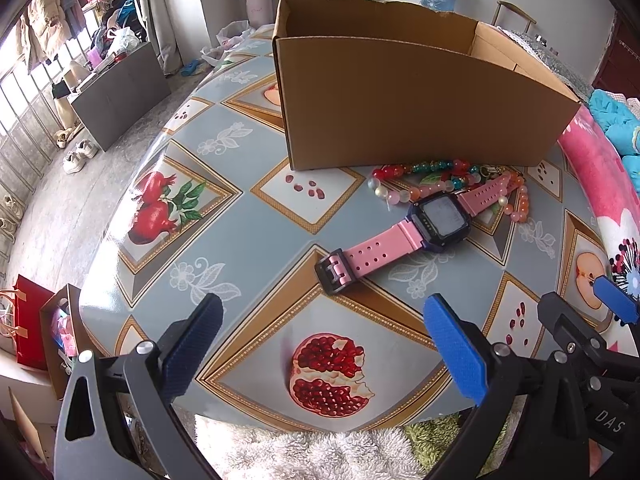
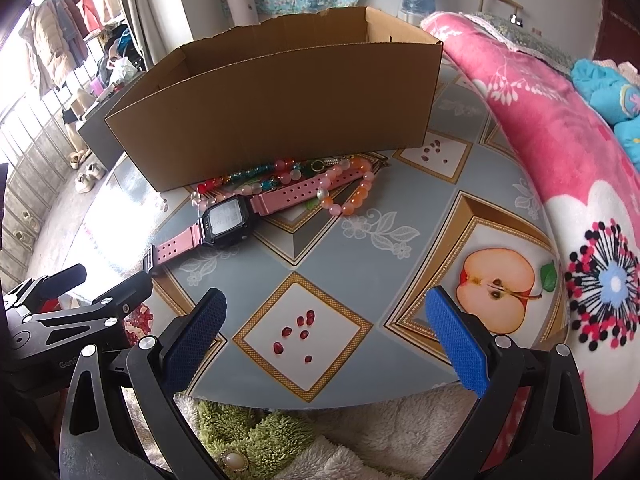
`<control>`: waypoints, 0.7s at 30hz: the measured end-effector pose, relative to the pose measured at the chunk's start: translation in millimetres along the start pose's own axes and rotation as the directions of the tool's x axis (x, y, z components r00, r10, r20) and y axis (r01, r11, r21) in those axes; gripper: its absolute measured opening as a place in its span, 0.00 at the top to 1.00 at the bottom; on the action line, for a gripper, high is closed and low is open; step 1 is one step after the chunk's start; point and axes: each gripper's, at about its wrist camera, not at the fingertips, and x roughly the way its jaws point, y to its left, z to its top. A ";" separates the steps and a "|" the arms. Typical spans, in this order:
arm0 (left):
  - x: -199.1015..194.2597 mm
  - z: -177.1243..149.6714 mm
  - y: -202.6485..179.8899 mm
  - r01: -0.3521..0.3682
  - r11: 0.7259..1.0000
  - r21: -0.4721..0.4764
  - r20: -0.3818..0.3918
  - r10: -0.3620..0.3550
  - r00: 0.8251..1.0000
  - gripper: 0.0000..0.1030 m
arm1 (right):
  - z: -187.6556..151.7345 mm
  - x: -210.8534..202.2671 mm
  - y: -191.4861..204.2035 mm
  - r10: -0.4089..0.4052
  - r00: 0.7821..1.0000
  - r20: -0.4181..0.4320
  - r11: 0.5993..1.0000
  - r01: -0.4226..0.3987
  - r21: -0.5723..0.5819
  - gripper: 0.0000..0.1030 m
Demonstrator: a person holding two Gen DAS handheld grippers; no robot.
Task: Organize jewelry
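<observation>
A pink-strapped watch (image 1: 416, 236) with a dark square face lies on the table in front of an open cardboard box (image 1: 400, 108). Bead bracelets (image 1: 432, 182) in pink, orange, red and teal lie tangled under its far strap, against the box. My left gripper (image 1: 320, 344) is open and empty, near the table's front edge, short of the watch buckle. In the right wrist view the watch (image 2: 224, 222), beads (image 2: 340, 188) and box (image 2: 280, 100) show ahead and left. My right gripper (image 2: 326, 340) is open and empty over the tablecloth.
The table (image 1: 224, 208) has a fruit-print cloth. A pink flowered blanket (image 2: 560, 168) lies along the right side. A fluffy white and green cloth (image 2: 280, 440) is below the front edge. The right gripper's body (image 1: 580, 332) shows beside my left one.
</observation>
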 end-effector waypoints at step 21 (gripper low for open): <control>0.1 0.5 0.8 0.003 1.000 -0.002 0.002 -0.003 1.000 0.04 | 0.9 -1.2 2.8 0.005 1.000 -0.002 1.000 -0.005 -0.001 0.07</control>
